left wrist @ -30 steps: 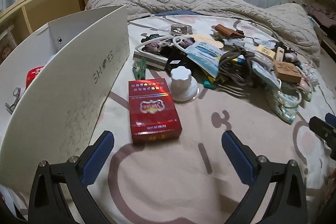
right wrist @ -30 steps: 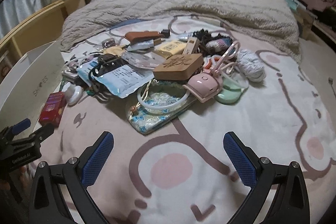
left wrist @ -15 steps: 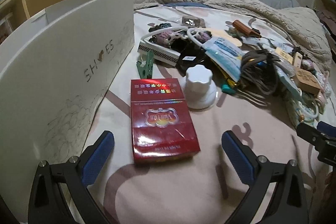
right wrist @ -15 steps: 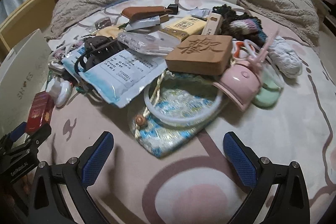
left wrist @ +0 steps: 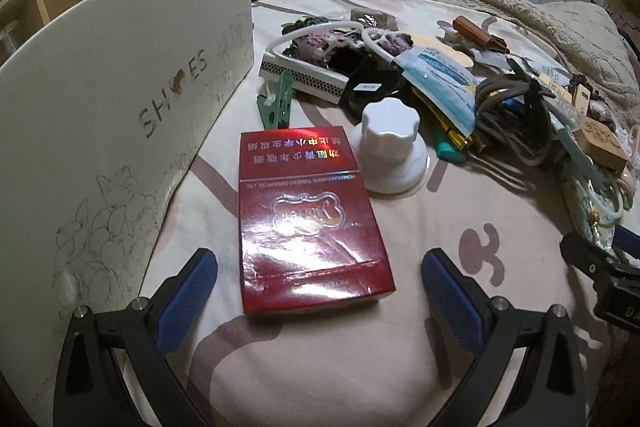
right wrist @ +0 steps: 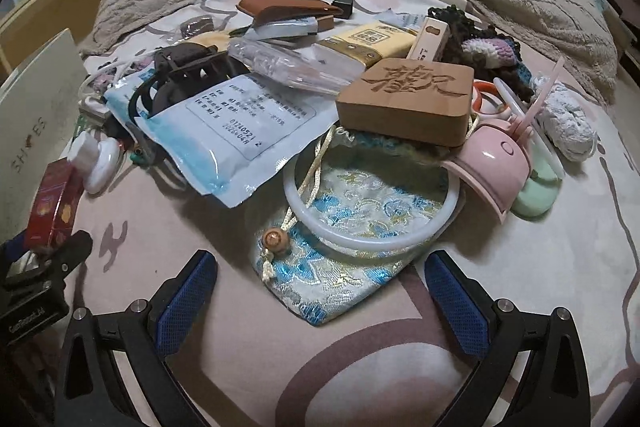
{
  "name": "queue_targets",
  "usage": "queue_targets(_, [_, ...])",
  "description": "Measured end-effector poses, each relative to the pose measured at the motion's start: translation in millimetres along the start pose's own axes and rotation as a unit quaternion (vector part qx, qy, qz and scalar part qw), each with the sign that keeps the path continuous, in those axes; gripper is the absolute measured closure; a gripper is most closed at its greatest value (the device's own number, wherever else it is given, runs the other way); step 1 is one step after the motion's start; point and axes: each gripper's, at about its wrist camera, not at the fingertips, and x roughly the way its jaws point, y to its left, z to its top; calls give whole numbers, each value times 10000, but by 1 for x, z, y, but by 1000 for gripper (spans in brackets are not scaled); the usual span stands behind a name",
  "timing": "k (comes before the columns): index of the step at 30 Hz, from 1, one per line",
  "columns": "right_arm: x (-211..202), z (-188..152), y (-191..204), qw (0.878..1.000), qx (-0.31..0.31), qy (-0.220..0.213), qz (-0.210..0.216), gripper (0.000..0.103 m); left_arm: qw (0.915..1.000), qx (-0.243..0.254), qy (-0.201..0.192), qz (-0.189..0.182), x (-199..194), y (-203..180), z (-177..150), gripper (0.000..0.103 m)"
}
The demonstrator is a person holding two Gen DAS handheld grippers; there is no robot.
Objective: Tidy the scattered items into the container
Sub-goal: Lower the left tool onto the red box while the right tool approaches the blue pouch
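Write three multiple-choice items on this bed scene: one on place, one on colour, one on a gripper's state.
1. What lies between the left gripper's fingers?
A. the red pack
B. a shoe
C. a cup

2. What colour is the clothes peg by the shoe box?
A. yellow
B. green
C. black

3. How is the right gripper?
A. shut on a pen
B. shut on a sock
C. open, holding nothing

Answers: 1 A, the pack lies on the bedspread between both blue pads. 2 B, its plastic is green. 3 C, its fingers stand wide apart before the brocade pouch.
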Motion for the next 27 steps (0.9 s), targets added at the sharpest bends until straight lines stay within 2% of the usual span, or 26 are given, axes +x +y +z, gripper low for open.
queue_targets(6, [1,-4,-1,9999,35,-122,97,0,10000,10,41,23,1,-2,-3,0])
queue_targets(11, [3,-5,6,9998,-72,-161,-104,0,10000,6,-49,53,1,-2,-6,0])
queue_targets(20, [-4,-10,2,9987,60,-515,17,1,9995,-83,-294,54,-2,0,-9,0])
queue_targets(21, [-6,-10,0,9983,108,-566,38,4,9994,-75,-324,65,-2,0,-9,0])
queue_targets(23, [-9,-11,-4,9974,235,-678,67,17,9992,-60,-382,81,-4,0,-11,0])
queue_targets(27, [-14,-13,-13,9953,470,-834,174,32,9989,-63,-464,48,-6,0,-11,5])
